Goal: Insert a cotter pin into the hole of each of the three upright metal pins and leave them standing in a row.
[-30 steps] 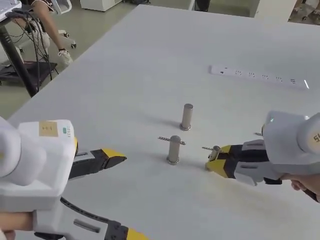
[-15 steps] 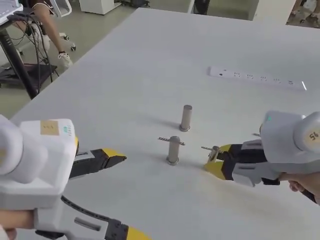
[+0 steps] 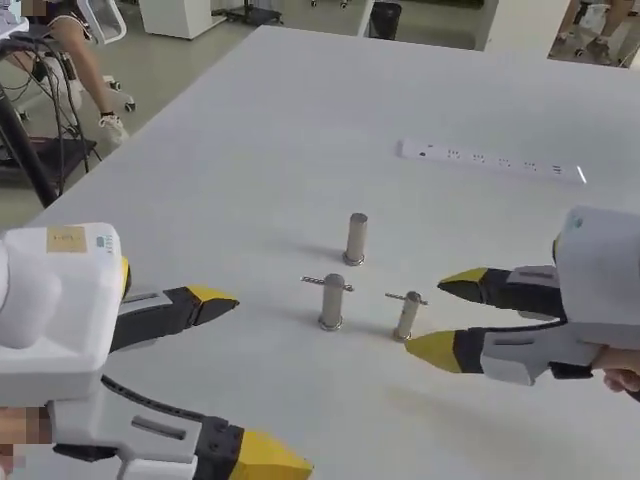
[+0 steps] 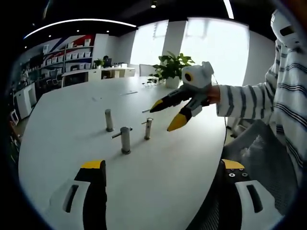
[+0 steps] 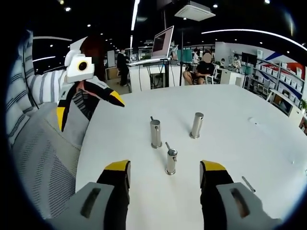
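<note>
Since a second ago the right tool [image 3: 428, 316] had let go of the third pin [image 3: 407, 316] and backed off it. Its jaws were now spread wide and held nothing, with the tips on the side of that pin away from the middle pin [image 3: 331, 302]. The third pin stood free just beside the middle pin. One cotter pin [image 3: 405, 297] crossed its top, and another [image 3: 327, 283] crossed the middle pin's top. The far pin [image 3: 355, 238] stood upright just beyond the middle pin.

Bare white counter [image 3: 250, 130] spread wide on every side of the middle pin. Its left edge lay well apart from that pin, with floor past it. A power strip [image 3: 490, 161] lay well beyond, toward the far right. A loose cotter pin [image 5: 248, 184] rested on the counter, farther from the middle pin than the third pin.

The left tool [image 3: 265, 382] hung near-left of the middle pin, well apart, jaws spread and holding nothing, pointing toward it. A striped sleeve [image 4: 249, 98] reached out level behind the right tool.
</note>
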Tool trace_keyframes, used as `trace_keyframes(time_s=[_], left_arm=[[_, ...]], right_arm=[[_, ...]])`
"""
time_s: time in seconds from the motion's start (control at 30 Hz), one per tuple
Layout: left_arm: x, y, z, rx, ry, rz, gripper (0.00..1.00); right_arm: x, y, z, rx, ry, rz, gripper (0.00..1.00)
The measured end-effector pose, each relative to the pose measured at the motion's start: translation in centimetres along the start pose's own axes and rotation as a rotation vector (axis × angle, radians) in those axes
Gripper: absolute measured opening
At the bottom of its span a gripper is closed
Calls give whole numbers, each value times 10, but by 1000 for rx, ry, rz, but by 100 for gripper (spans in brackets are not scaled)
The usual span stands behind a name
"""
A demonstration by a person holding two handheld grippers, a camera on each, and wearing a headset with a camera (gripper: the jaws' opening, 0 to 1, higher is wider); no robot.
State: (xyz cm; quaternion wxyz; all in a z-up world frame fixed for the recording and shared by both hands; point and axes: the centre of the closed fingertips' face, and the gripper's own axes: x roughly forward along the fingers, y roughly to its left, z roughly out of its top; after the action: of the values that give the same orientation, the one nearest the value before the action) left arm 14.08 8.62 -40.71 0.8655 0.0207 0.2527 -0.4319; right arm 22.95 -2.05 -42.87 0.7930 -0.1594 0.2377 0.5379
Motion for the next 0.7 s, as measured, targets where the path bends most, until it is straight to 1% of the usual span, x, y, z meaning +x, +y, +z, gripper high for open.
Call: trace_keyframes(time_s=[0.03,0.07,0.1,0.17,0.2,0.23,0.3,0.33,0.4,0.43,0.47,0.53,0.67,0.7], left_arm=[[0,1,1,-1,-6,2,97],[1,1,3,-4,-14,1,97],[1,1,5,-6,-21,-1,97],[3,2,8,-7,-31,-5,97],[5,2,10,-5,-36,-9,98],[5,2,11,-5,-37,-11,98],[8,4,14,-6,-46,-16,98],[9,4,16,-6,-50,-19,98],[12,6,18,-6,-55,-22,98],[12,6,19,-7,-56,-23,98],[14,7,21,-6,-64,-24,98],[15,9,24,-6,-70,-26,98],[18,16,35,-10,-106,-32,98],[19,19,40,-6,-125,-31,98]], right_arm=[[-2,1,0,7,0,-3,62],[-6,1,-1,31,-1,-19,64],[-9,1,-1,37,-9,-27,65],[-14,2,-2,54,-8,-42,70],[-18,2,-4,76,-5,-59,74],[-20,1,-3,81,-8,-69,77],[-25,-2,-3,113,-18,-105,80],[-28,-2,-2,132,-25,-115,81],[-32,-2,-2,149,-27,-123,84],[-34,-2,-1,161,-34,-136,87],[-35,-1,-1,168,-35,-141,89],[-37,0,-2,191,-39,-146,90],[-40,5,-2,227,-50,-157,93],[-41,6,-3,238,-55,-160,94]])
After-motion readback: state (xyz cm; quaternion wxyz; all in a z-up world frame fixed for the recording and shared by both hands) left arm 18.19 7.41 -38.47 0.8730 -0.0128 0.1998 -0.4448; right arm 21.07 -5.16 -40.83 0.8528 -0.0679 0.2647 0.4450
